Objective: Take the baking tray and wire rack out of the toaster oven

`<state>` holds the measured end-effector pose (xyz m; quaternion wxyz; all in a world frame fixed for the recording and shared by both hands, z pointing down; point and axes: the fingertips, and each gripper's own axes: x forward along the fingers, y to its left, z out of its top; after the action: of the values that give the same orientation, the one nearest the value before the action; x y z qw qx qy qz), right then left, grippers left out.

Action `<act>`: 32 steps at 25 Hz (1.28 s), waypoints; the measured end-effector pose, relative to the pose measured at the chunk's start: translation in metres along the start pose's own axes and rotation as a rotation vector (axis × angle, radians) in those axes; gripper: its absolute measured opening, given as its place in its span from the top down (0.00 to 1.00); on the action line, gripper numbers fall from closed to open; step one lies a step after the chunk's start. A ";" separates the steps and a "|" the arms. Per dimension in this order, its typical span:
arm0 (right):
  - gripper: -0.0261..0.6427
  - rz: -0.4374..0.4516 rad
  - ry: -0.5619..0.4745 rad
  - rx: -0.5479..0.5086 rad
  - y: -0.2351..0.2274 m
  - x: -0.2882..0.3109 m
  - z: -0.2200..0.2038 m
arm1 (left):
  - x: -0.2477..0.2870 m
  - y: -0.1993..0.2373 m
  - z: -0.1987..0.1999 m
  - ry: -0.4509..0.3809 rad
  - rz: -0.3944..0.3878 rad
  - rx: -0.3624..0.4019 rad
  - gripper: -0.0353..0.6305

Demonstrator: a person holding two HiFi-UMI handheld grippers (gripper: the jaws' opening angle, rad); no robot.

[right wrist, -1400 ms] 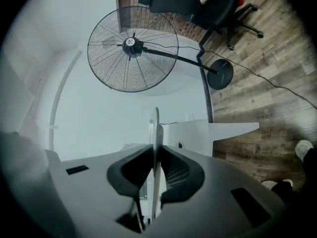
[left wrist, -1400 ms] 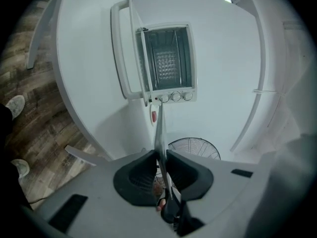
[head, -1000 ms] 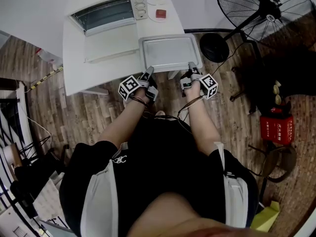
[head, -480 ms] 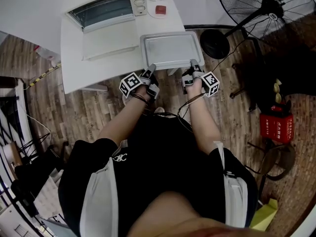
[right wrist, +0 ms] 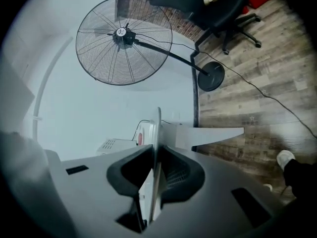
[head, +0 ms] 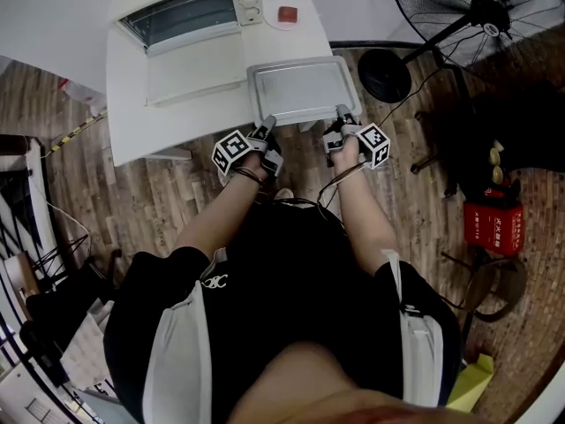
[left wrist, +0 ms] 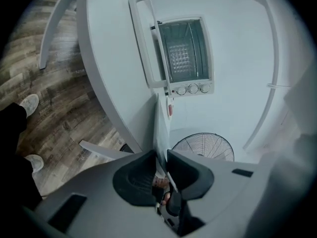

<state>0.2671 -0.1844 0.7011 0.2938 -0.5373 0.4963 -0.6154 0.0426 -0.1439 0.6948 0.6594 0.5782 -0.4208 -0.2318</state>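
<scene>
Both tongs are pinching narrow on the tray's (head: 305,91) near rim, the left gripper (head: 269,122) and right gripper (head: 340,113) each clamping its thin edge, and the tray is jutting past the table's (head: 132,113) right front corner. Beyond it the oven (head: 190,16) is standing with its door (head: 196,67) folded down (only the left gripper view is showing a wire rack (left wrist: 181,58) inside), while the fan (head: 477,11) is standing well apart on the right.

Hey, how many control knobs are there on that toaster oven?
3, in one row along one edge of the front of the toaster oven: one knob at one end, one in the middle, one at the other end. None seems hidden.
</scene>
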 end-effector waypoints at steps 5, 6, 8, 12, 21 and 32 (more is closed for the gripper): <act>0.88 -0.055 0.033 -0.023 -0.013 0.000 -0.011 | -0.006 0.013 0.003 0.013 0.058 0.014 0.83; 0.88 -0.068 0.040 -0.038 -0.015 0.000 -0.011 | -0.007 0.016 0.001 0.019 0.068 0.013 0.83; 0.88 -0.102 0.054 -0.068 -0.020 0.000 -0.011 | -0.008 0.021 -0.001 0.036 0.091 0.014 0.83; 0.90 -0.155 0.062 -0.081 -0.028 0.002 -0.012 | -0.007 0.034 -0.007 0.060 0.151 0.014 0.83; 0.82 -0.130 0.045 -0.055 -0.038 -0.003 -0.009 | -0.017 0.049 0.005 0.017 0.212 0.011 0.83; 0.83 -0.153 -0.040 -0.146 -0.037 -0.027 0.019 | -0.038 0.051 0.022 -0.018 0.232 0.116 0.74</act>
<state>0.2984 -0.1533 0.7236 0.2157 -0.6060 0.4913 -0.5872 -0.0051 -0.1150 0.7323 0.6433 0.5607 -0.5036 -0.1344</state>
